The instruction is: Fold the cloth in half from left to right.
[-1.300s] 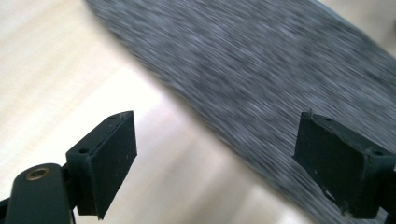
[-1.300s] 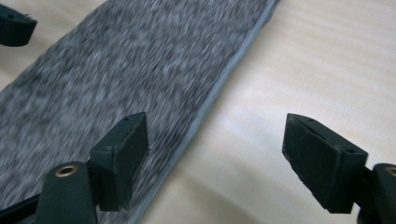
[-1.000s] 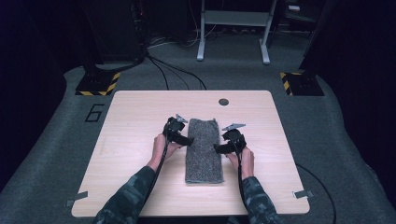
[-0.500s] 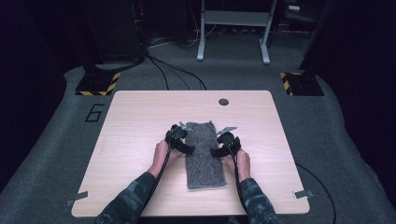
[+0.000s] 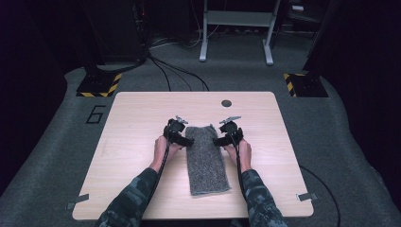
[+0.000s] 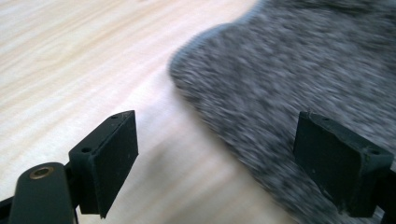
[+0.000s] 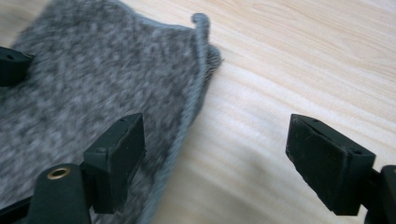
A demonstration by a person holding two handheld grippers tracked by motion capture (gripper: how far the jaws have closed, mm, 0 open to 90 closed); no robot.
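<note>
A grey towel [image 5: 206, 158], folded into a long strip, lies flat on the wooden table [image 5: 137, 113], running from the middle toward the front edge. My left gripper [image 5: 183, 138] hovers at its far left corner with the jaws wide open. In the left gripper view [image 6: 219, 163] the towel's [image 6: 303, 70] edge passes between the pads, untouched. My right gripper [image 5: 220, 139] stands open at the far right corner. In the right gripper view [image 7: 219, 161] its left pad is over the towel [image 7: 93, 79] and its right pad over bare wood.
A small dark round insert [image 5: 226, 103] sits in the tabletop near the far edge. Beyond the table are cables [image 5: 175, 71], a metal stand [image 5: 236, 28] and yellow-and-black striped bases [image 5: 99, 85]. Bare wood lies on both sides of the towel.
The towel lies slightly nearer the front edge than a second ago. Both hands drew back toward the person, then returned to the towel's far corners. The jaws stayed open.
</note>
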